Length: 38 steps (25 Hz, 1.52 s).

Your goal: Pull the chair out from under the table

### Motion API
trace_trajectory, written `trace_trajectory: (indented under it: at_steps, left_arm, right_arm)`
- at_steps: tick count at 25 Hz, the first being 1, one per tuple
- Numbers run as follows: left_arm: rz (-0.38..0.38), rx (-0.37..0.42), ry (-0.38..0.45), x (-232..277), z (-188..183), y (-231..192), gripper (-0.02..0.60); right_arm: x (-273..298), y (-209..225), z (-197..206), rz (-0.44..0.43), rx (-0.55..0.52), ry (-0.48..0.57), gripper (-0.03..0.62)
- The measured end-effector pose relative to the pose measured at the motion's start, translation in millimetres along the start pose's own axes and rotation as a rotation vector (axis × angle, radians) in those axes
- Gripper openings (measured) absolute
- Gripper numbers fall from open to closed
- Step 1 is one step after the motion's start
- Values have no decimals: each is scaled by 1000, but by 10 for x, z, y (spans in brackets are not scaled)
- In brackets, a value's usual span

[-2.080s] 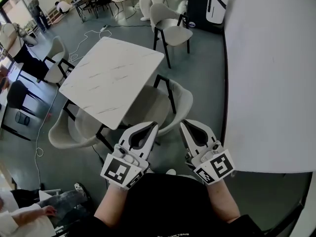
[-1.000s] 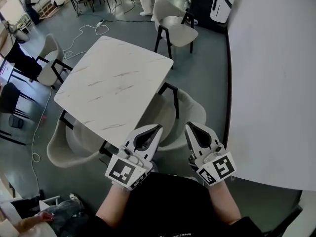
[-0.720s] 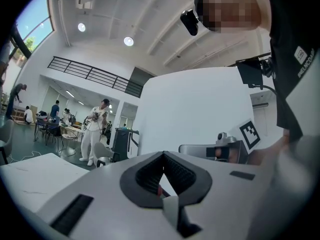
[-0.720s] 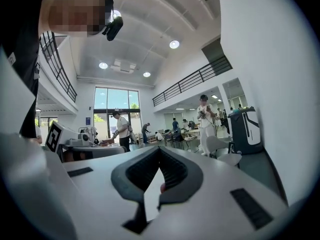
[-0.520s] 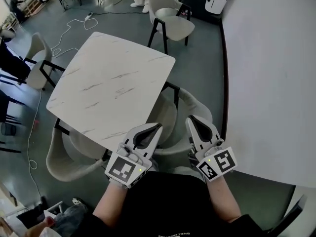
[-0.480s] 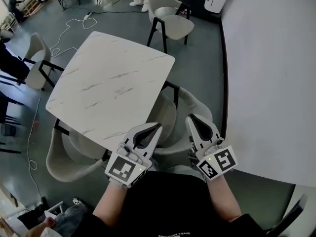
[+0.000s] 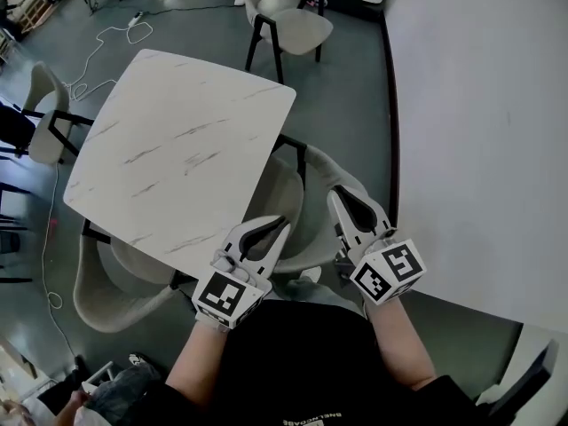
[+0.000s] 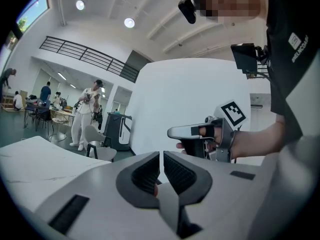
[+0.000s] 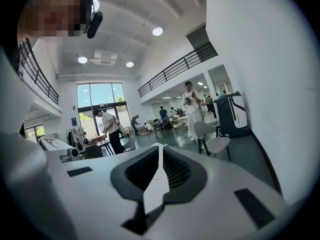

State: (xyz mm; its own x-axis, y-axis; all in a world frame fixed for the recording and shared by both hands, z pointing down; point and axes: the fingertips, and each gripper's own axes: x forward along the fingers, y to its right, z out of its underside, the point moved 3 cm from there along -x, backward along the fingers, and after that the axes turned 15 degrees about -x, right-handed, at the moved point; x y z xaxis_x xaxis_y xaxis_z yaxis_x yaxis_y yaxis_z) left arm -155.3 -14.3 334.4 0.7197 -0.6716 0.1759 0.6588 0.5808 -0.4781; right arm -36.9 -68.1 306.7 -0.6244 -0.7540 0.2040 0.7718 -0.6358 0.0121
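- The chair (image 7: 291,201) is tucked under the four o'clock edge of the surface (image 7: 177,136). Its seat is half hidden beneath the top and its backrest faces the person.
- Both grippers hover just by the backrest rim, the left gripper (image 7: 283,222) toward its seven o'clock end and the right gripper (image 7: 334,193) at its three o'clock side. Neither looks clearly nearer, and contact cannot be told.
- Each gripper's jaws are together, with nothing between them.
- The chair is a smooth, beige, curved shell on thin black legs. The surface is square, white and marble-veined.
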Motion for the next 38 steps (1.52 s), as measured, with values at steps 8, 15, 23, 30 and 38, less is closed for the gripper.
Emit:
trace_trajectory:
  at_steps: [8, 15, 23, 30, 38]
  left_arm:
    - [62, -19, -149, 509, 648, 53, 51]
    - [127, 1, -349, 889, 1482, 138, 129]
    - [200, 51, -543, 1121, 2380, 143, 250]
    - [245, 69, -633, 1302, 3026, 174, 301]
    - [252, 146, -707, 1479, 3594, 174, 330]
  right_arm:
    - [-49, 446, 538, 33, 43, -125, 47]
    - [-163, 781, 1220, 97, 87, -304, 150]
    - [-312, 1081, 1988, 183, 140, -476, 241]
    - [-506, 1277, 2490, 253, 170, -571, 282]
    - [-481, 1340, 2997, 274, 232, -653, 298]
